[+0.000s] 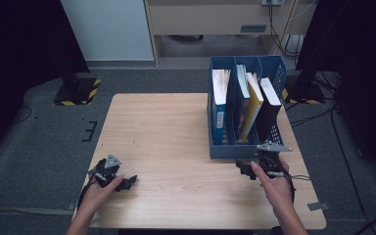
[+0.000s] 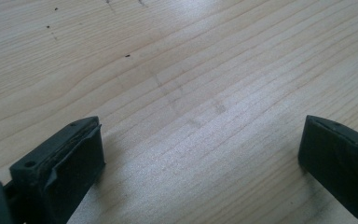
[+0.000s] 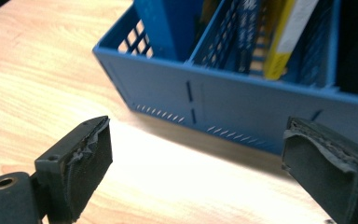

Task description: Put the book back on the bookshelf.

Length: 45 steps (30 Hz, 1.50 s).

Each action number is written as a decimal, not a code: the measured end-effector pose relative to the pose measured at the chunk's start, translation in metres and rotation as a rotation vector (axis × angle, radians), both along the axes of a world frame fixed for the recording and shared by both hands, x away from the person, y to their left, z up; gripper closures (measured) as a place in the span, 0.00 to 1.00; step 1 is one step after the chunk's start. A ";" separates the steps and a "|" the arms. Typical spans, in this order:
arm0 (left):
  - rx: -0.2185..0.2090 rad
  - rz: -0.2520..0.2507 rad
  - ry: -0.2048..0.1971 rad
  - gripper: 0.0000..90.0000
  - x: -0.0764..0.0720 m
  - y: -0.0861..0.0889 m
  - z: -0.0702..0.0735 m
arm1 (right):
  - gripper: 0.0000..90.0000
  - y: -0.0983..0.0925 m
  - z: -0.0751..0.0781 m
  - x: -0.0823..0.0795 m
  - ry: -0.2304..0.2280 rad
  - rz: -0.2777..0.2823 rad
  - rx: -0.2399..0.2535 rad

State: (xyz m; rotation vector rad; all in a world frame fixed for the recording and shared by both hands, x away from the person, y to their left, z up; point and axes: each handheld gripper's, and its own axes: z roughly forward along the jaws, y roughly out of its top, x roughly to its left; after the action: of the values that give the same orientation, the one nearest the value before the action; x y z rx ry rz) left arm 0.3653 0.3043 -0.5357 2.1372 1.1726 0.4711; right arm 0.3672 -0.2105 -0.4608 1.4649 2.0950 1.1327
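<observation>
A blue file rack [image 1: 235, 151] stands on the right side of the wooden table [image 1: 171, 132], with three compartments. A blue book [image 1: 220, 100] fills the left one, a yellow book [image 1: 253, 105] leans in the middle one, and a black book [image 1: 270, 110] stands in the right one. My right gripper [image 1: 243, 169] sits low just in front of the rack's front wall [image 3: 242, 102], open, with nothing between its pads [image 3: 196, 144]. My left gripper [image 1: 127, 182] rests near the table's front left corner, open over bare wood [image 2: 200, 140].
The table's front edge [image 1: 200, 227] runs close under both hands. Off the table, a stand base with yellow-black stripes [image 1: 78, 90] lies at the far left, and cables [image 1: 342, 147] trail over the grey floor at the right.
</observation>
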 end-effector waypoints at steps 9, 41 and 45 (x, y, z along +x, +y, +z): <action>-0.002 -0.003 -0.001 0.00 0.000 0.000 0.000 | 0.10 0.018 -0.019 -0.004 0.018 0.054 -0.030; -0.001 -0.013 0.001 0.00 0.000 -0.001 0.000 | 0.10 0.135 -0.049 0.000 0.038 0.312 -0.063; -0.001 -0.014 0.001 0.00 0.000 -0.001 0.000 | 0.10 0.141 -0.054 0.006 0.037 0.304 -0.064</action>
State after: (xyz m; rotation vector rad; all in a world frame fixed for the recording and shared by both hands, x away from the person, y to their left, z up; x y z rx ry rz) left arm 0.3654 0.3028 -0.5357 2.1440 1.1568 0.4638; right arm 0.3734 -0.0690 -0.5144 1.1739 2.4161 1.1360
